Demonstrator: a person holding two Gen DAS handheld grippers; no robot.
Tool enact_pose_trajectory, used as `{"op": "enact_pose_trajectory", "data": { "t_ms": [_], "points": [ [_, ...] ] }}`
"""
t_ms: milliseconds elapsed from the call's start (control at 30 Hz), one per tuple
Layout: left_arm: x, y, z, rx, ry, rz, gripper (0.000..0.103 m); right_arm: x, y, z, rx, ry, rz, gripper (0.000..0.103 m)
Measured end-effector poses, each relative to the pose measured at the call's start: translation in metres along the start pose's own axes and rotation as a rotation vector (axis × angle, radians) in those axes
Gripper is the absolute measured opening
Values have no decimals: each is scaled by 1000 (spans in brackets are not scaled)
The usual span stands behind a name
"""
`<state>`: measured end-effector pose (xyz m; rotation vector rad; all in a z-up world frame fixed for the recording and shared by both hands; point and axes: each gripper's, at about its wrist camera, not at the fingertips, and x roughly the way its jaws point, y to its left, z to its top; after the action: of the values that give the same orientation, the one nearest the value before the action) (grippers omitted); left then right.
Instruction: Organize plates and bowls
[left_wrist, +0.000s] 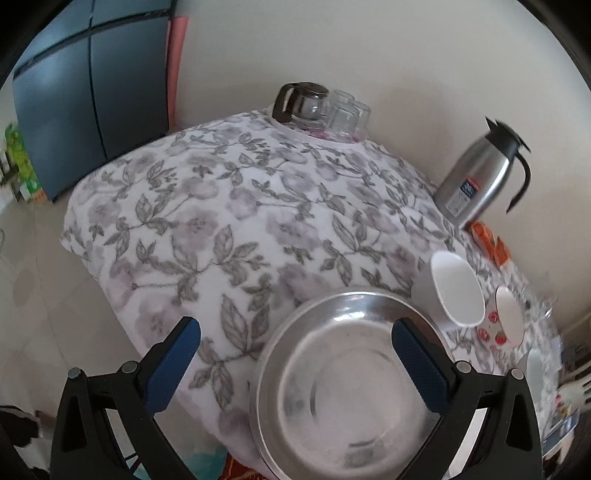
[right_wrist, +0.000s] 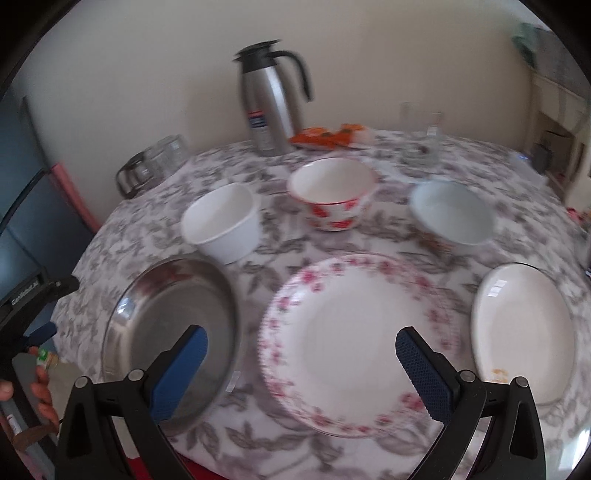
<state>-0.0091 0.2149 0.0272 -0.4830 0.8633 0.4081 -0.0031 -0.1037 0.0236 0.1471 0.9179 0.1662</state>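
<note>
While both sets of jaws stand wide apart and grip nothing, the left gripper hangs over an empty, shiny steel bowl at the worktop's near edge. The right gripper hovers above a scalloped, pink-flowered plate. Beside it lies a plain white oval plate. Behind stand an empty white bowl, a strawberry-printed bowl and a pale blue bowl. A leaf-patterned cloth covers the worktop.
</note>
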Motion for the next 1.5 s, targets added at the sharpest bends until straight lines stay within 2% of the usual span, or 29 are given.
{"op": "enact_pose_trajectory", "data": {
  "t_ms": [100,200,333,567,633,800,1000,1167,1300,1500],
  "points": [
    [6,14,1,-33,-18,-33,103,11,13,-1,-20,3,60,103],
    [11,21,2,-44,-32,-66,103,26,21,-3,-25,47,94,103],
    [23,23,1,-39,31,-127,103,44,27,-5,-39,108,96,103],
    [39,20,-5,-6,105,-114,103,58,35,-4,-43,121,112,101],
    [41,19,-7,1,116,-112,103,59,37,-4,-50,113,112,93],
    [46,21,-9,-7,142,-95,103,65,41,-2,-69,130,111,86],
    [52,27,-10,-37,166,-101,103,67,46,-5,-101,138,124,85],
    [57,23,-13,-30,195,-117,102,70,48,-7,-97,170,161,76],
    [59,23,-15,-34,216,-144,91,73,47,-10,-84,196,168,65],
    [65,22,-19,-40,263,-176,67,71,41,-8,-45,196,158,52]
  ]
}}
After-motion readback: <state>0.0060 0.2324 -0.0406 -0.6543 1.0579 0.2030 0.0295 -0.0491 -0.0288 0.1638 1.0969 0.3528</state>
